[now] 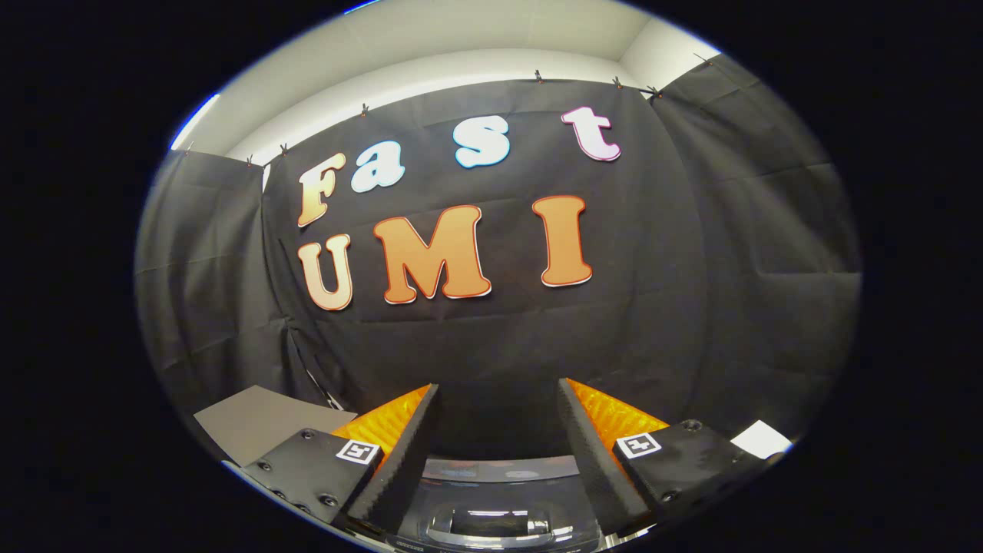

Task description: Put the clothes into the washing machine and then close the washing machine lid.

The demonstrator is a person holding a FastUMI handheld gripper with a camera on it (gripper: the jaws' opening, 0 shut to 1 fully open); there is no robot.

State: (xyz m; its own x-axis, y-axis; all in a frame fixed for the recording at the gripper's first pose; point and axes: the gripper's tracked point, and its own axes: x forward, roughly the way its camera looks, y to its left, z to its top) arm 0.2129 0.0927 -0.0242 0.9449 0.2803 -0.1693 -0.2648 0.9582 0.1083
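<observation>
Gripper (498, 430) spread wide, nothing held, both fingers (399, 461) apart with a broad gap between them. Small square marker tags (358, 452) on the finger mounts at each side. Directly below and between the fingers, the washing machine lid (499, 507): dark, glossy, see-through, closed flat, with a recessed handle (491, 524) catching bright reflections. Lid's far edge, a pale strip, just ahead of the fingertips. Clothes not made out here; whether anything lies under the lid cannot be told. Off to the left of the fingers, a grey flat sheet (261, 422) lying level, near the wall's foot. To the right, a small white patch (760, 439) just beyond the finger mount. Beyond all that, black cloth wall (691, 269) hung in folds, clipped along its top edge. Above the cloth, pale wall and ceiling (476, 46)
</observation>
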